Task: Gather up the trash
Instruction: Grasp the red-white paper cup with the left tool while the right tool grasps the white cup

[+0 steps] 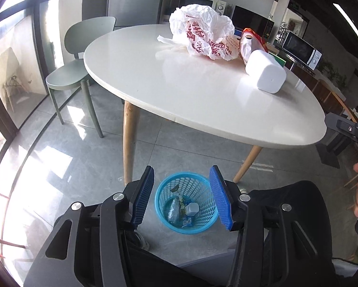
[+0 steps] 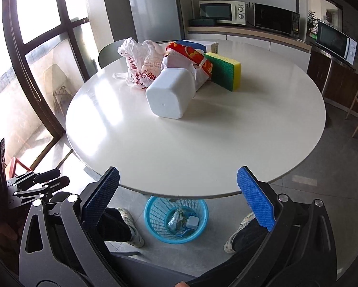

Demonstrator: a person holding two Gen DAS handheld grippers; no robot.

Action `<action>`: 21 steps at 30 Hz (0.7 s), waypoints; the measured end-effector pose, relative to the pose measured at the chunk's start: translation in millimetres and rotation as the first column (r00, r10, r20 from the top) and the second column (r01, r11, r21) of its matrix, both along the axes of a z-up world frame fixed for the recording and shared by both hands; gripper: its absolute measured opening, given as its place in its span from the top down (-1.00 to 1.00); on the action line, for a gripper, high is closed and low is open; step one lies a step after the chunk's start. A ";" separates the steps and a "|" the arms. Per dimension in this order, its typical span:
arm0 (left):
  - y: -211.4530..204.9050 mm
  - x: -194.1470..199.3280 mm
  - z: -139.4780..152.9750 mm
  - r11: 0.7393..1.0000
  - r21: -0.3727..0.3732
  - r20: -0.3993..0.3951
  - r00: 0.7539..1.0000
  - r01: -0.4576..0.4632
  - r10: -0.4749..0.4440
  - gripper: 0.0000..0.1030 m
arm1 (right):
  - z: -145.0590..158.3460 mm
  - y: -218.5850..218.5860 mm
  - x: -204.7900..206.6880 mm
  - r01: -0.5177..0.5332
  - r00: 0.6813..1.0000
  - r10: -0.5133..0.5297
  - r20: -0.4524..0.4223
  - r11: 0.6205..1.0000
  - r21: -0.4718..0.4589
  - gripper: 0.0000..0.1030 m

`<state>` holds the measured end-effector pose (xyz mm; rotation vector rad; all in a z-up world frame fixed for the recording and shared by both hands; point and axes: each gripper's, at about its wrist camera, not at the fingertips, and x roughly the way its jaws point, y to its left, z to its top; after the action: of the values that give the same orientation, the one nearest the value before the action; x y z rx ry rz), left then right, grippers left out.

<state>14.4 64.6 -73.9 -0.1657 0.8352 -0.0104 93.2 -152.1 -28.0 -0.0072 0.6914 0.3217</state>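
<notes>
A blue mesh trash basket (image 1: pixel 204 184) stands on the floor by the table and holds a crushed bottle and small wrappers; it also shows in the right wrist view (image 2: pixel 152 211). My left gripper (image 1: pixel 182 195) is open and empty, held above the basket. My right gripper (image 2: pixel 179 191) is open and empty over the table's near edge. On the round white table (image 2: pixel 191 143) lie a crumpled white plastic bag (image 2: pixel 140 64), a white tub on its side (image 2: pixel 169 95), a red snack bag (image 2: pixel 191 55) and a green-yellow sponge (image 2: pixel 224 70).
A green chair (image 1: pixel 83 55) stands at the table's far left. The table has wooden legs (image 1: pixel 130 141). A glass door is to the left. Microwaves (image 2: pixel 223 12) sit on a back counter. The person's feet (image 2: pixel 131 227) flank the basket.
</notes>
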 end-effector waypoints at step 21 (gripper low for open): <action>11.4 27.0 53.9 1.000 0.000 0.118 0.993 -0.006 0.006 0.04 | -5.5 56.2 106.2 0.061 0.998 -0.062 -0.005 0.997 -0.054 -0.83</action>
<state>41.4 76.0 -19.9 -0.1655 0.7170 -0.0144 199.4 -95.9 -33.5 -0.0358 0.7051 0.2439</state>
